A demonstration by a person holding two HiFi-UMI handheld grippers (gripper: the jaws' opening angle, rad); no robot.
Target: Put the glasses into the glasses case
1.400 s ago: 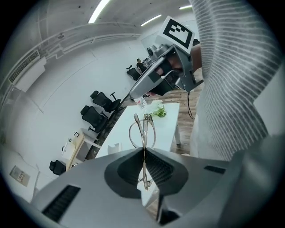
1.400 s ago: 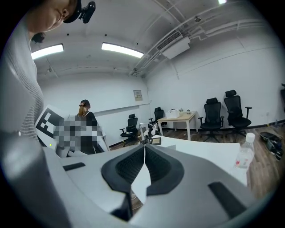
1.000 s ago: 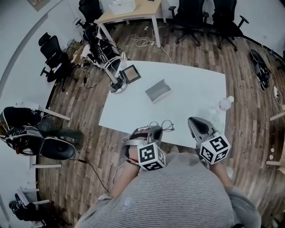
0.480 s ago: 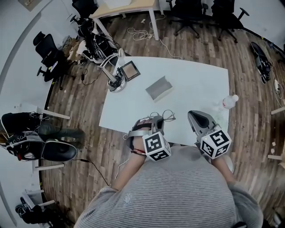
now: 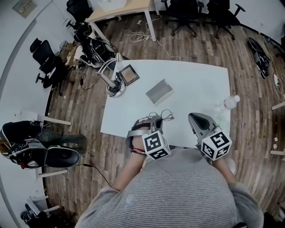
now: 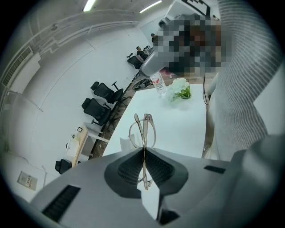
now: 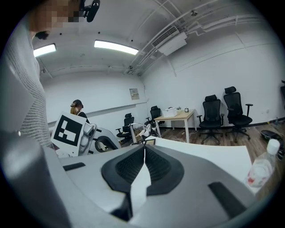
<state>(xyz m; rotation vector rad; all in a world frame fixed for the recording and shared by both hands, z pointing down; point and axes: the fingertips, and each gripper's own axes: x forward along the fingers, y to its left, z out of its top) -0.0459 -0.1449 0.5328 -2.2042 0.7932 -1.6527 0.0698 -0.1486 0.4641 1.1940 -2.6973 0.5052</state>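
Left gripper [image 6: 143, 153] is clamping glasses [image 6: 142, 131]; right gripper [image 7: 143, 149] is hanging closed, empty. Next: reaching glasses case [image 5: 159, 91], mid-frame.

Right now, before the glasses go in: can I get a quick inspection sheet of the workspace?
Surface: white table, mostly bare.
Job's things: glasses case mid-table, looks open; glasses folded, held near the table's near edge.
Clutter: water bottle and flowers at the right edge; desk lamp and framed panel at the far left corner.
Grippers: left gripper shut on the glasses; right gripper shut, nothing between its jaws.
Cables: loose coil on the floor beyond the table; wires by the lamp.
Surroundings: wood floor, office chairs, wooden desk, bags on the left.
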